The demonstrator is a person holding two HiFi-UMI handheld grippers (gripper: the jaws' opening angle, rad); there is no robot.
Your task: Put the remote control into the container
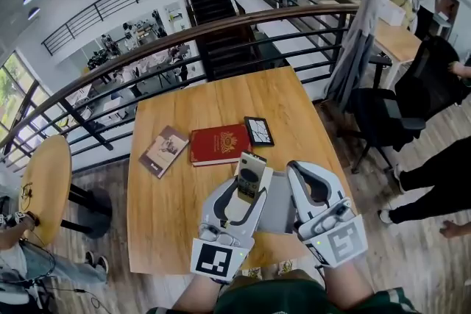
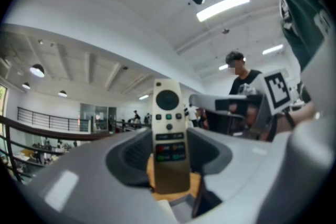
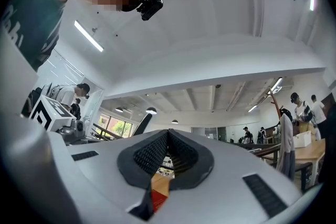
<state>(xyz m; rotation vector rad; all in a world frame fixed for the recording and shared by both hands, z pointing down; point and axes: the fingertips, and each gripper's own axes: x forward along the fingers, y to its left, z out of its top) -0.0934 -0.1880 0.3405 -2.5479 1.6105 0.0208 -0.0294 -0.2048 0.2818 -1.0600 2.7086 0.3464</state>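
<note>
With left gripper (image 1: 247, 193) jaws clamped on the remote control (image 1: 251, 174) and right gripper (image 1: 303, 177) jaws together, empty, lower gently into grey container (image 1: 278, 212) at desk's (image 1: 176, 195) near edge.

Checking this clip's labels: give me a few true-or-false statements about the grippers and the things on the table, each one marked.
1. The left gripper is shut on the remote. True.
2. The right gripper holds the red book. False: its jaws are together on nothing, and the book lies on the table.
3. The red book lies between a booklet and a black tile. True.
4. The remote lies flat on the table. False: it is held up in the left gripper.
</note>
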